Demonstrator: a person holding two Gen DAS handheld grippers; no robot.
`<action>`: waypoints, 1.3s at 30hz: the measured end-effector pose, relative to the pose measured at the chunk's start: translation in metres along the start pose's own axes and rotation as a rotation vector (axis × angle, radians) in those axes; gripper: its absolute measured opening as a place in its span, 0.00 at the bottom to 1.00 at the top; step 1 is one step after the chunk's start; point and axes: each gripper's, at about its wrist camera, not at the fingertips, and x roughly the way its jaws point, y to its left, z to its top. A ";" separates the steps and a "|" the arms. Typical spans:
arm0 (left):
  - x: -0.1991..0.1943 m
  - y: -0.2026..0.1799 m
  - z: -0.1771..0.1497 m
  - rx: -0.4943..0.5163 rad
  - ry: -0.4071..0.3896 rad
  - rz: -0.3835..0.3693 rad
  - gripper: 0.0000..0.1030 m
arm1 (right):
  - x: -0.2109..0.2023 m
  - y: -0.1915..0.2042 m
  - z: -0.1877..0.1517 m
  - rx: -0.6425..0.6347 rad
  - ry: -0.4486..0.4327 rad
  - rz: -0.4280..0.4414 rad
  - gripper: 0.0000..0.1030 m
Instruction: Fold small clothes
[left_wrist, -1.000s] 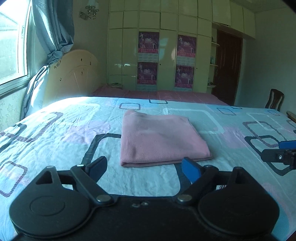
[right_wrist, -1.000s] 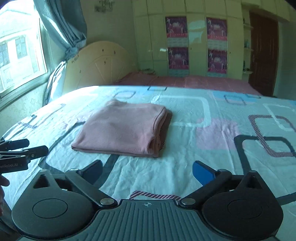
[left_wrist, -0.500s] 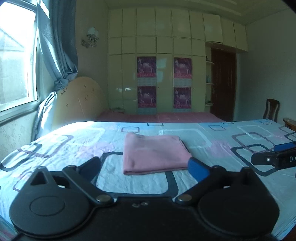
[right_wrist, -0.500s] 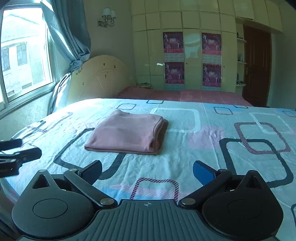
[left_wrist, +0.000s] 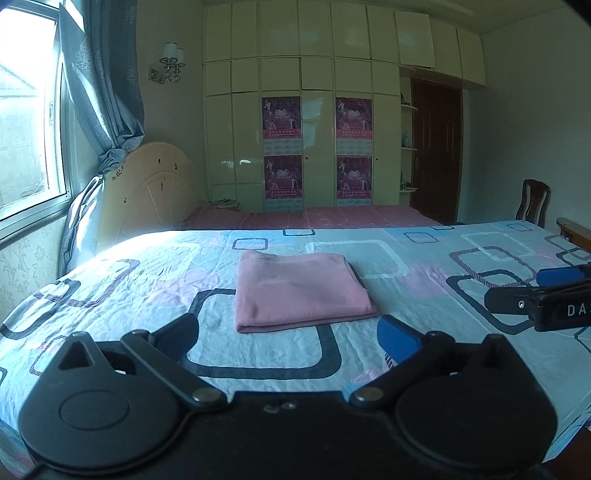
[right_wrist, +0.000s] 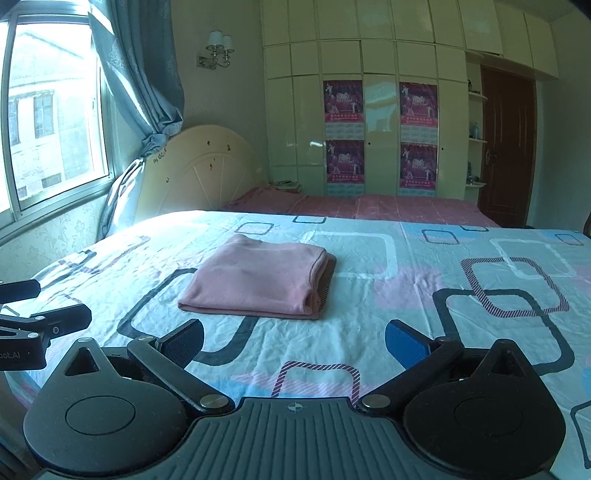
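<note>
A pink garment lies folded into a neat rectangle on the patterned bed sheet; in the right wrist view the pink garment shows its stacked layers on the right side. My left gripper is open, held back from the garment's near edge with nothing between its fingers. My right gripper is open too, empty, short of the garment. The right gripper's fingers show at the right edge of the left wrist view. The left gripper's fingers show at the left edge of the right wrist view.
A cream headboard and a window with a blue curtain are at the left. White wardrobes with purple posters and a dark door fill the far wall. A wooden chair stands at the right.
Both grippers have drawn back from the folded garment and risen, so it looks smaller and farther. The left jaws have spread slightly wider. The garment has not moved.
</note>
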 end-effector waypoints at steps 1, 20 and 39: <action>-0.001 -0.001 0.000 0.005 -0.002 -0.005 0.99 | -0.001 0.001 0.000 0.001 -0.001 0.001 1.00; -0.007 -0.003 0.000 0.008 -0.006 -0.025 0.99 | -0.007 0.000 0.001 -0.005 0.003 -0.007 1.00; -0.007 -0.005 0.004 0.014 -0.010 -0.032 0.99 | -0.011 -0.006 0.005 -0.007 0.001 -0.010 1.00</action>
